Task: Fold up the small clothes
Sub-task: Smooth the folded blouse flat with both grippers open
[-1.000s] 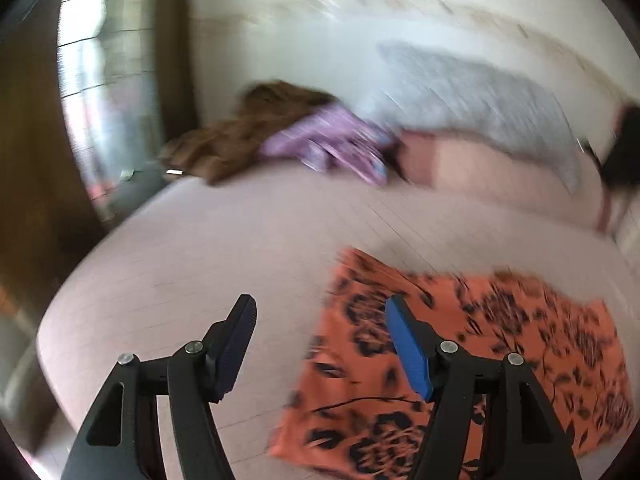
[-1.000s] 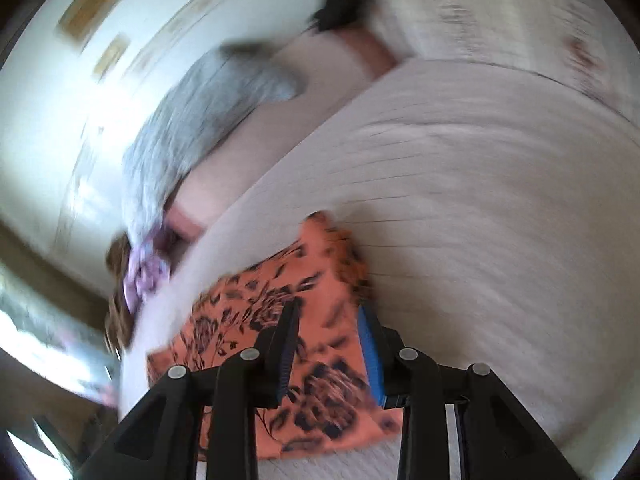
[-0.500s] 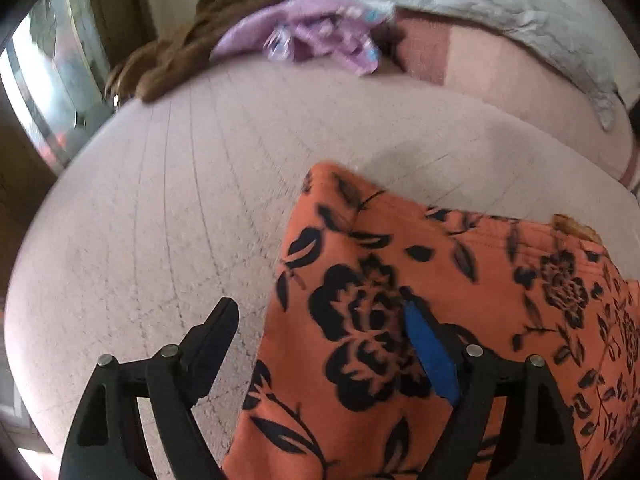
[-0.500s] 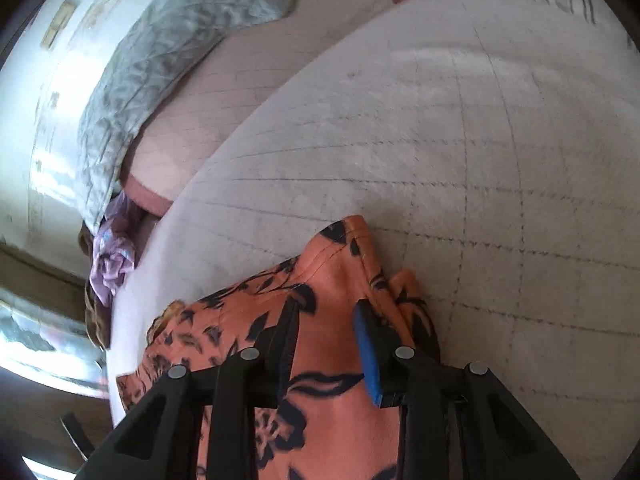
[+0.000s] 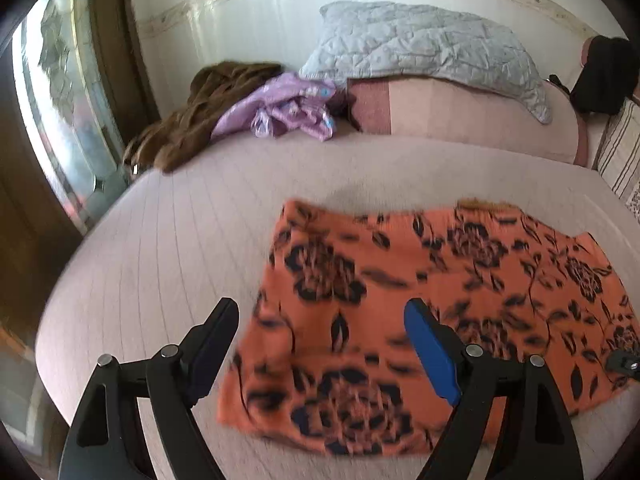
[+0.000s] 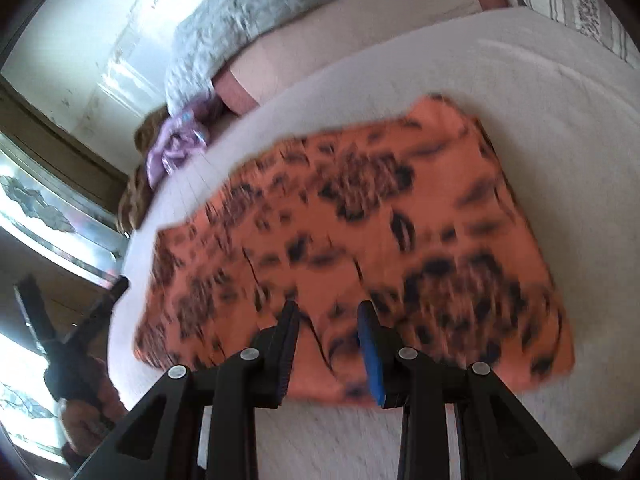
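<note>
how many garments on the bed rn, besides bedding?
3 visible. Orange floral garment lies flat nearest the grippers; purple garment is bunched at the far edge by the grey quilted pillow; brown garment is heaped beside it. More may be hidden underneath.

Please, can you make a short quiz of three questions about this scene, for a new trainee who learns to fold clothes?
1. True or false: the left tongs are open, gripping nothing.
2. What lies flat on the bed?
A. the orange floral garment
B. a blue towel
C. a white sock
3. Fill in: the purple cloth lies between the brown cloth and the grey ____.

Key: 1 true; 2 A; 3 pillow.
</note>
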